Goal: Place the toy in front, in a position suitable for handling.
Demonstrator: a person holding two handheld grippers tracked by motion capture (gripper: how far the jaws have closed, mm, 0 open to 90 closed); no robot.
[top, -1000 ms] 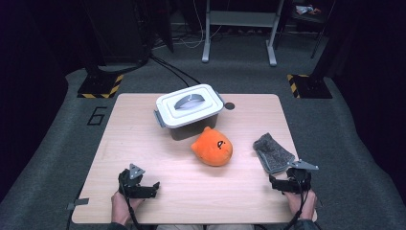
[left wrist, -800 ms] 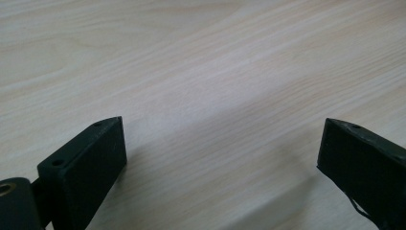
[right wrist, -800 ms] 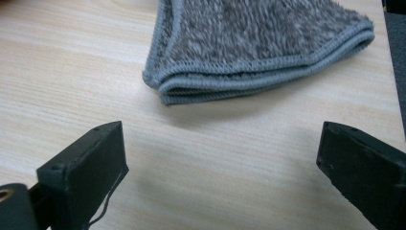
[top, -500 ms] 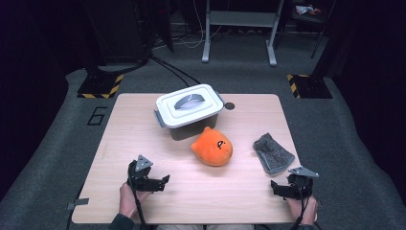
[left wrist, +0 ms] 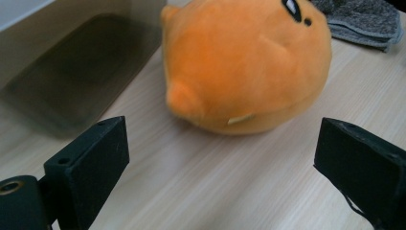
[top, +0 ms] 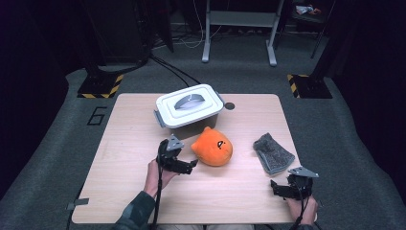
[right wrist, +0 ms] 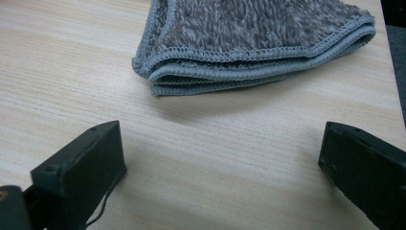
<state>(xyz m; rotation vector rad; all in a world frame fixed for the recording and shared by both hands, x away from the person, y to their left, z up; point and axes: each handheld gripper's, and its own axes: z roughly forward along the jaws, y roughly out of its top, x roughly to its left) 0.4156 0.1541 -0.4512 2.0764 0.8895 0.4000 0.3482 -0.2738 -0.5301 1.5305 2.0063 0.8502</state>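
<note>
Bare tabletop (top: 129, 158) surrounds left tool (top: 187, 166), spread beside orange plush (top: 213, 147).

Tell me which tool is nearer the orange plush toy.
Left. The left tool sits open just beside the orange plush toy; the right tool rests near the table's corner, by the grey cloth.

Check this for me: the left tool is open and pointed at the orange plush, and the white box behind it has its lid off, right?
Not quite. The lid is on the white box, closed, as the high view shows. The rest holds: the left tool is open and pointed at the orange plush, with the box behind it.
</note>
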